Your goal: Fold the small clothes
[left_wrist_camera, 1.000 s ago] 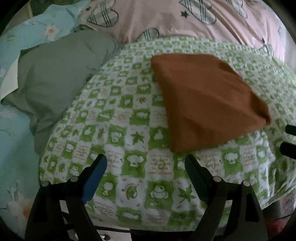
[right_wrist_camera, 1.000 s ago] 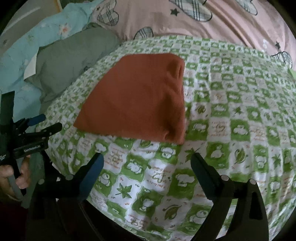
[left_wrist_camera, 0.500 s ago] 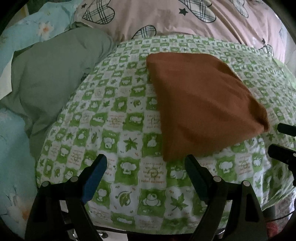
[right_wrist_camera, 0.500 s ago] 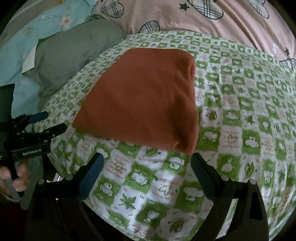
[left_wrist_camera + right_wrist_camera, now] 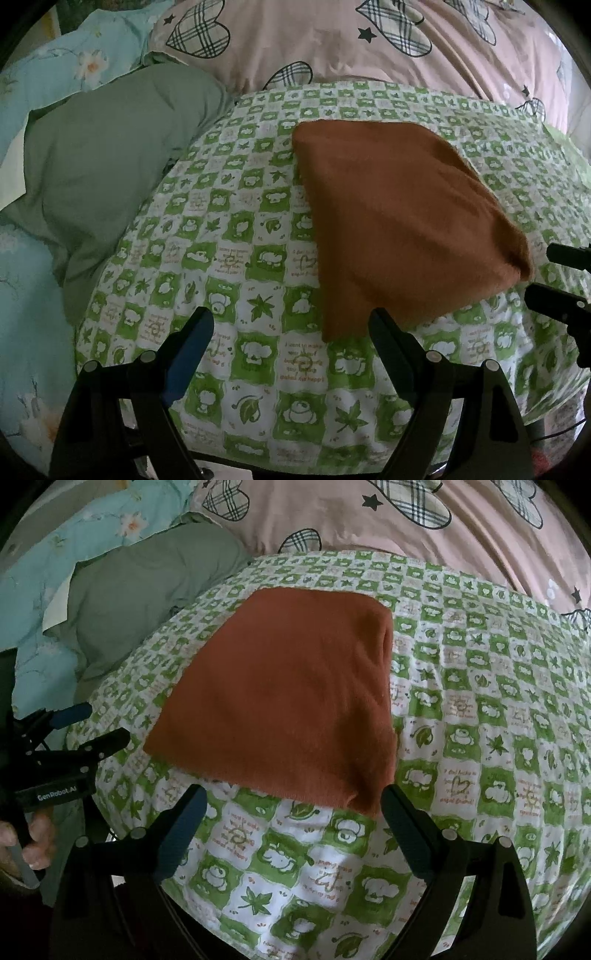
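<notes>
A folded rust-orange garment lies flat on the green-and-white checked cushion. My left gripper hovers open over the cushion, just short of the garment's near left corner, nothing between its fingers. My right gripper is open too, its fingers straddling the garment's near edge from above without touching it. The left gripper also shows at the left edge of the right wrist view, held by a hand. The right gripper's tips peek in at the right of the left wrist view.
A grey-green cloth lies left of the cushion. Behind is a pink quilt with plaid hearts. A light blue floral sheet covers the left side. The cushion's near edge drops off just below the grippers.
Both grippers have drifted forward and slightly up toward the garment, which now sits nearer their fingertips. Both stayed open and the garment has not moved.
</notes>
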Demonstrator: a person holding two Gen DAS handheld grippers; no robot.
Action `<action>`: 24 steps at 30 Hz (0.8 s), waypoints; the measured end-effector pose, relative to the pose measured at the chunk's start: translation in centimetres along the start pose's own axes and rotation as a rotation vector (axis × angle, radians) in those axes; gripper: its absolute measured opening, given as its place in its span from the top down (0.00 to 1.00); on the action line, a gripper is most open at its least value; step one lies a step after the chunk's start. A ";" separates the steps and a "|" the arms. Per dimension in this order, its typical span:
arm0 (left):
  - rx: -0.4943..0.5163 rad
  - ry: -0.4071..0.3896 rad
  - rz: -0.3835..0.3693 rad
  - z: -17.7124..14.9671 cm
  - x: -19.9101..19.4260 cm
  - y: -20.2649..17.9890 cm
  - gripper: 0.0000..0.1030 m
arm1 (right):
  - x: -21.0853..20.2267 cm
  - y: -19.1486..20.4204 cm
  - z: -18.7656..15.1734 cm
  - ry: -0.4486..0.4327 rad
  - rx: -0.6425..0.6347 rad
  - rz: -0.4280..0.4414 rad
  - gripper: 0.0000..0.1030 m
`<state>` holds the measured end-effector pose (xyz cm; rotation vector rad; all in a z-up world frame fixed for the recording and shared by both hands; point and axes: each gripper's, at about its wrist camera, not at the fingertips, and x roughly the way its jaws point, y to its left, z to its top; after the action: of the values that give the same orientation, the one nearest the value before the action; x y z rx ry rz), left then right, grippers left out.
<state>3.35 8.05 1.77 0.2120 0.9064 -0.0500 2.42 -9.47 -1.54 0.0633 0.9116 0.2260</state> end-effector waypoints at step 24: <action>-0.154 0.039 -0.139 9.7 10.0 2.5 0.17 | 10.3 -11.4 12.7 -0.048 0.350 0.103 0.41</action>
<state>17.33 8.97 0.12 0.0062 0.9579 -0.1045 20.41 -17.80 -3.51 0.4391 0.8931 0.1576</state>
